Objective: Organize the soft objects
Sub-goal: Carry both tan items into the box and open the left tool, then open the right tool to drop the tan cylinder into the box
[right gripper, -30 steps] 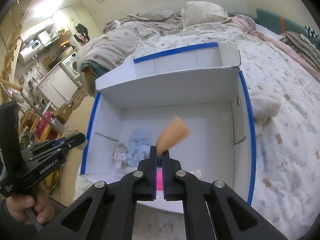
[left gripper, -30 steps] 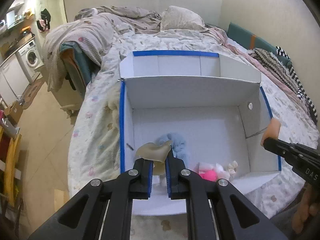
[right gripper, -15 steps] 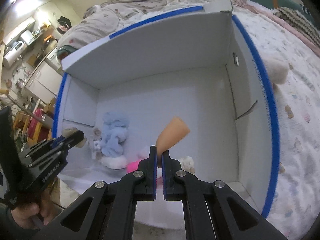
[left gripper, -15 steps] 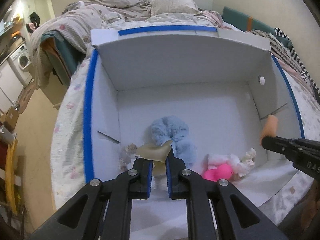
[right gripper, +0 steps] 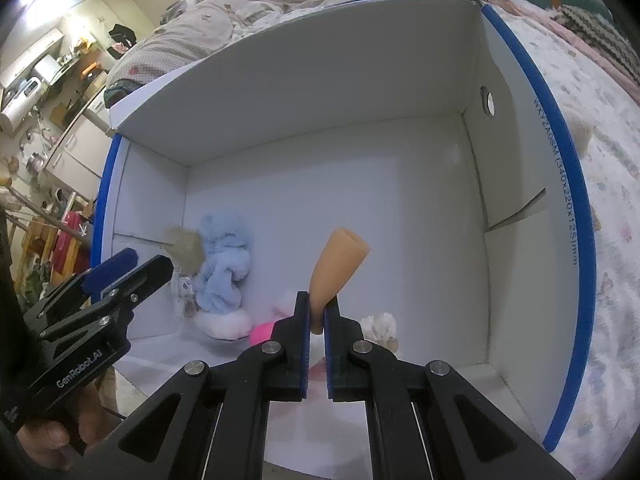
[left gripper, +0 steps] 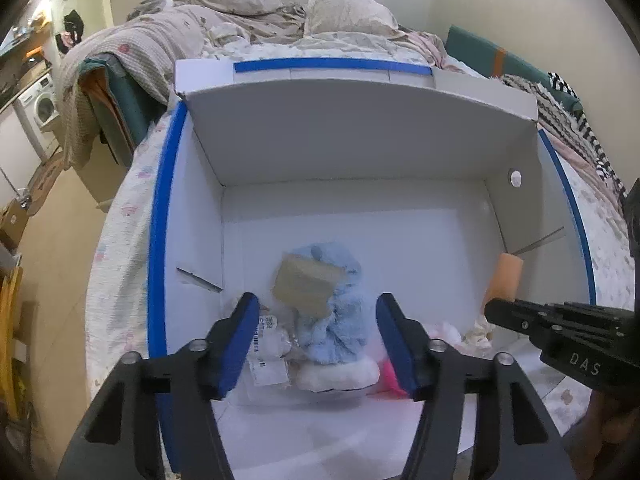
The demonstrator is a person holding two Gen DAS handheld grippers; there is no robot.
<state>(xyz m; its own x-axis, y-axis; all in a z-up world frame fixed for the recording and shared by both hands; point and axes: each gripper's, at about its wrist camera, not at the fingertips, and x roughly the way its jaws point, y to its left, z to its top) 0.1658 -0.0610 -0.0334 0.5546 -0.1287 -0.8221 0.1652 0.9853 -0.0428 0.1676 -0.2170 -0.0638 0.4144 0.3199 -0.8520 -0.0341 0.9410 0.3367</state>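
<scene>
A white cardboard box (left gripper: pixel 360 152) with blue-taped rims lies open on a bed. In it are a light blue plush (left gripper: pixel 340 320), a pink ball (left gripper: pixel 386 376) and small white plush bits (left gripper: pixel 472 332). My left gripper (left gripper: pixel 318 300) hovers over the box's near left corner. Its jaws are opening and no longer touch the beige spongy piece (left gripper: pixel 306 284), which sits on the blue plush. My right gripper (right gripper: pixel 316 304) is shut on an orange foam piece (right gripper: pixel 340 264) above the box floor. From the right wrist view, the left gripper (right gripper: pixel 146 260) shows beside the blurred beige piece (right gripper: pixel 186 250).
A clear packet with a label (left gripper: pixel 266 356) lies by the blue plush. A rumpled blanket (left gripper: pixel 152 44) and a pillow (left gripper: pixel 348 12) are behind the box. Striped clothes (left gripper: pixel 576 128) lie to the right. Floor and a washing machine (left gripper: pixel 42 106) are on the left.
Both grippers sank toward the box. The left jaws opened and let go of the beige piece, which now rests on the blue plush. The right gripper still grips the orange foam.
</scene>
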